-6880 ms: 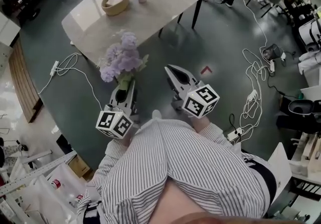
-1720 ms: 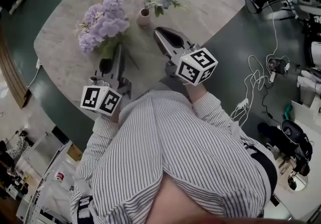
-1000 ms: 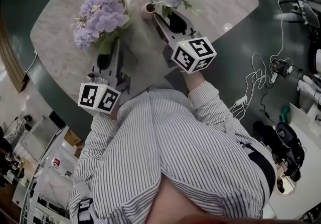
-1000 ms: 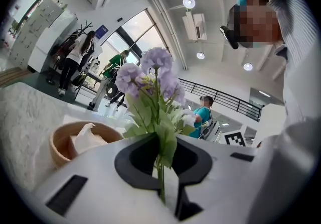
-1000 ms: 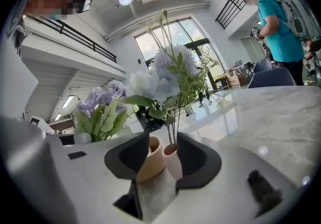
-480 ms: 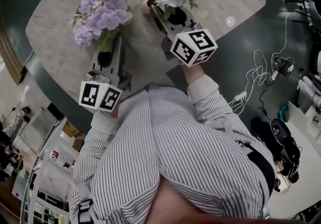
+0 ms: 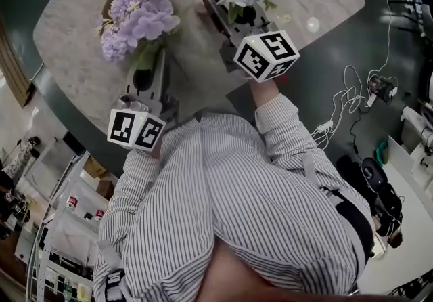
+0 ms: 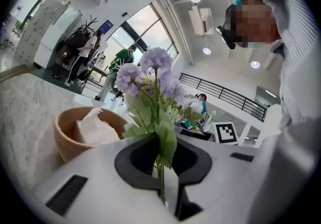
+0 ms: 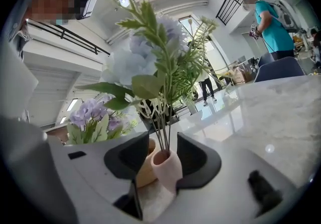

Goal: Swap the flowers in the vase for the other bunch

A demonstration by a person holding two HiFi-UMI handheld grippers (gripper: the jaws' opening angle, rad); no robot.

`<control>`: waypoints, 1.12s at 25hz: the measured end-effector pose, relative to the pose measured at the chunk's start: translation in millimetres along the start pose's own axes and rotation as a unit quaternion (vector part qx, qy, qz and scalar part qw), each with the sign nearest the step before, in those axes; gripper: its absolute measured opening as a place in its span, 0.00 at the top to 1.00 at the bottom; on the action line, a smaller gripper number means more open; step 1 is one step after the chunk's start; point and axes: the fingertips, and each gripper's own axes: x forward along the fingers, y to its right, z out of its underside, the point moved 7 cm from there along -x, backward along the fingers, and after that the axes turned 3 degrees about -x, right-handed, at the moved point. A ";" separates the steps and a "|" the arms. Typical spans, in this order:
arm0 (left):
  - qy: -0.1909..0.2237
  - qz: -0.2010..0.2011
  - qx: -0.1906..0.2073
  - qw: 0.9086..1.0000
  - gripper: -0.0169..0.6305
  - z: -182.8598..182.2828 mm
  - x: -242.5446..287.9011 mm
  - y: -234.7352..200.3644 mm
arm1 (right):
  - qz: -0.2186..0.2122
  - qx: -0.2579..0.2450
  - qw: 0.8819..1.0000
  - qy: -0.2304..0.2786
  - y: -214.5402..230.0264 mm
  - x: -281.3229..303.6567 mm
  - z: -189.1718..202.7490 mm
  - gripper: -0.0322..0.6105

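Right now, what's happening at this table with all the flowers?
A person in a striped shirt holds a claw in each hand over the table. The left claw is shut on the stems of a purple bunch. The right claw stands open around the pink vase, which holds the pale blue bunch; nothing is swapped yet.

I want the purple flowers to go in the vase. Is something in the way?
Yes. The pale blue bunch fills the mouth of the vase, so the purple bunch, clamped in the left gripper beside it, has no room. The right gripper has its open jaws either side of the vase, with nothing visible between.
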 end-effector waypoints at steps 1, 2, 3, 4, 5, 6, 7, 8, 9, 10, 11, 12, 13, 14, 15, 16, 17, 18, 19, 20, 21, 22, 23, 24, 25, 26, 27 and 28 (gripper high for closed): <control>0.000 0.000 -0.001 1.000 0.90 0.4 0.1 -0.1 | 0.000 0.001 1.000 -0.001 0.9 0.8 0.6 0.69; 0.000 0.001 -0.003 1.000 0.90 0.6 0.4 -0.3 | -0.001 0.002 1.000 -0.002 1.5 1.6 0.9 0.69; 0.000 0.001 -0.003 1.000 0.90 0.8 0.7 -0.5 | -0.002 0.001 1.000 -0.002 1.7 2.4 0.9 0.70; 0.000 0.001 -0.004 1.000 0.90 1.1 0.9 -0.8 | -0.003 0.000 1.000 -0.003 1.6 2.9 0.8 0.72; 0.000 0.001 -0.006 1.000 0.90 1.5 0.9 -1.1 | -0.004 -0.003 1.000 -0.002 1.3 3.3 0.6 0.74; -0.001 0.001 -0.008 1.000 0.90 2.0 0.8 -1.4 | -0.004 -0.005 1.000 -0.001 0.8 3.3 0.2 0.77; -0.002 0.001 -0.010 1.000 0.90 2.5 0.5 -1.6 | -0.004 -0.006 1.000 0.000 0.0 3.2 -0.3 0.80; -0.005 0.001 -0.013 1.000 0.90 2.9 0.0 -1.7 | -0.004 -0.007 1.000 0.000 -1.0 3.0 -0.9 0.80; -0.007 0.001 -0.015 1.000 0.90 2.9 -0.4 -1.8 | -0.005 -0.008 1.000 0.001 -2.1 2.9 -1.5 0.80; -0.009 0.001 -0.015 1.000 0.90 2.8 -0.8 -1.8 | -0.004 -0.010 1.000 0.000 -3.0 2.8 -2.3 0.81; -0.010 0.002 -0.015 1.000 0.90 2.5 -1.0 -1.8 | -0.003 -0.012 1.000 0.000 -3.9 3.0 -2.9 0.82; -0.011 0.002 -0.015 1.000 0.90 2.1 -1.0 -1.9 | -0.002 -0.014 1.000 -0.001 -4.5 3.5 -3.3 0.83; -0.011 0.003 -0.015 1.000 0.90 1.9 -0.9 -2.2 | 0.000 -0.017 1.000 -0.001 -5.0 4.1 -3.3 0.84; -0.011 0.004 -0.014 1.000 0.90 1.9 -0.8 -2.6 | 0.002 -0.021 1.000 -0.001 -5.4 4.8 -3.1 0.85; -0.010 0.005 -0.014 1.000 0.90 1.9 -0.6 -2.8 | 0.004 -0.024 1.000 -0.001 -5.6 5.4 -2.8 0.85; -0.010 0.006 -0.014 1.000 0.90 2.1 -0.5 -2.9 | 0.006 -0.028 1.000 -0.002 -5.7 5.8 -2.4 0.86; -0.010 0.006 -0.014 1.000 0.90 2.1 -0.4 -3.0 | 0.007 -0.032 0.999 -0.003 -5.7 6.1 -2.4 0.87; -0.009 0.007 -0.014 1.000 0.90 2.0 -0.4 -2.9 | 0.009 -0.036 0.999 -0.004 -5.6 6.2 -2.6 0.87; -0.009 0.007 -0.013 1.000 0.90 1.8 -0.5 -2.7 | 0.011 -0.039 0.999 -0.006 -5.4 6.1 -3.1 0.88; -0.009 0.007 -0.013 1.000 0.90 1.6 -0.6 -2.6 | 0.013 -0.042 0.999 -0.006 -5.2 5.8 -3.6 0.88; -0.009 0.007 -0.013 1.000 0.90 1.6 -0.6 -2.4 | 0.014 -0.043 0.999 -0.006 -5.0 5.2 -4.2 0.88; -0.010 0.007 -0.014 1.000 0.90 1.7 -0.5 -2.3 | 0.014 -0.042 0.999 -0.005 -5.1 4.4 -5.0 0.89; -0.011 0.008 -0.015 1.000 0.90 1.8 -0.4 -2.4 | 0.015 -0.042 0.999 -0.004 -5.6 3.6 -6.0 0.89; -0.011 0.008 -0.015 1.000 0.90 1.7 -0.6 -2.4 | 0.015 -0.044 0.999 -0.002 -6.4 2.7 -7.3 0.89; -0.011 0.008 -0.015 1.000 0.90 1.5 -0.8 -2.4 | 0.014 -0.045 0.999 0.001 -7.4 1.9 -8.6 0.89; -0.010 0.009 -0.014 1.000 0.90 1.3 -0.9 -2.3 | 0.014 -0.047 0.999 0.003 -8.3 1.1 -10.0 0.89; -0.009 0.010 -0.013 1.000 0.90 0.9 -0.8 -2.2 | 0.013 -0.048 0.999 0.006 -9.1 0.3 -11.4 0.89; -0.007 0.011 -0.011 1.000 0.90 0.3 -0.7 -2.0 | 0.012 -0.047 0.999 0.010 -10.0 -0.5 -13.0 0.89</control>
